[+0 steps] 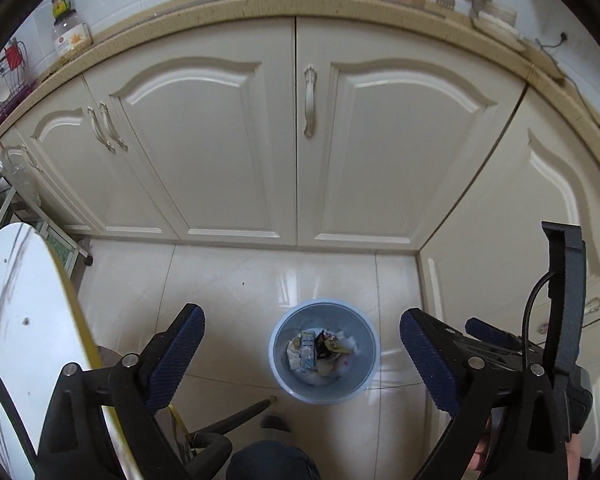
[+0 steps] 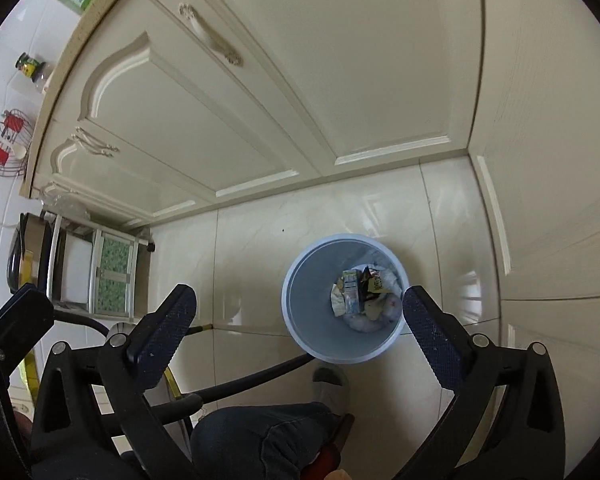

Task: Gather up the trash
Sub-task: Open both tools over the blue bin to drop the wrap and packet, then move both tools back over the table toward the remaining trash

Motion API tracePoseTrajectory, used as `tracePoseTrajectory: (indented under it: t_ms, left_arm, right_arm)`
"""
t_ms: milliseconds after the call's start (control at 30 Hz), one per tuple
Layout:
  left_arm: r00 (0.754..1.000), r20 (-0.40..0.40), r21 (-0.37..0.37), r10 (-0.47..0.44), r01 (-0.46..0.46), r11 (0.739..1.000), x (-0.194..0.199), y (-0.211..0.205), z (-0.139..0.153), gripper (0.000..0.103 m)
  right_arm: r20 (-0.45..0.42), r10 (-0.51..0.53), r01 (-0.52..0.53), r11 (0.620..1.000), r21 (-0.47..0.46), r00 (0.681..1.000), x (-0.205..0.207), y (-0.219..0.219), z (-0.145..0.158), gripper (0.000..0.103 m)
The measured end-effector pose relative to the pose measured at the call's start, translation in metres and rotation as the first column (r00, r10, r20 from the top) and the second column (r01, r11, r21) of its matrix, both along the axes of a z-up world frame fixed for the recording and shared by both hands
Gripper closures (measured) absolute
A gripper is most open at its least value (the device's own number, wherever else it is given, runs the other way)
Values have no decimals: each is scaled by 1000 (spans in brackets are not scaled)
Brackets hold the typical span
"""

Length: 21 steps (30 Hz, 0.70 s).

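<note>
Trash [image 1: 323, 350], perhaps five pieces, fills one bin [image 1: 324, 394].

A round pale-blue bin [image 1: 324, 390] is stood upright on the glossy tiled floor near the cabinet doors. Crumpled wrappers and small cartons [image 1: 320, 350] are heaped at its bottom, well below the rim.

Pale blue bin [image 1: 324, 390], cream cabinet doors [image 1: 204, 140], glossy off-white floor tiles [image 1: 228, 280], dark blue dotted gripper pads [image 2: 162, 334], red holders in wire rack [image 2: 8, 140], green patterned shelf panel [image 2: 114, 254]
</note>
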<state>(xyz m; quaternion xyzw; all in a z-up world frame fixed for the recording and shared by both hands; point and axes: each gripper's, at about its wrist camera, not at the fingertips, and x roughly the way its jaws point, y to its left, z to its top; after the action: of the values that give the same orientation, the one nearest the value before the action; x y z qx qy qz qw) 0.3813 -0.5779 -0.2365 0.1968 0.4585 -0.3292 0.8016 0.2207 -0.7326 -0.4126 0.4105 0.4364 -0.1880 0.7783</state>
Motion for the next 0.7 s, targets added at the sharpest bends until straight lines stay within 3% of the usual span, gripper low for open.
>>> tracePoseTrajectory:
  t_ms: [333,700]
  left_arm:
    - [998,63,-115,14,-7,993,-34,72,57,6]
    - [974,186,-266,132,-80,961,-99,245,159,1]
  right_arm:
    - [68,-24,30,996,-88,997,-17,19,66,0]
    - [218,57,-5,973,-230,974,-19,91,176,0]
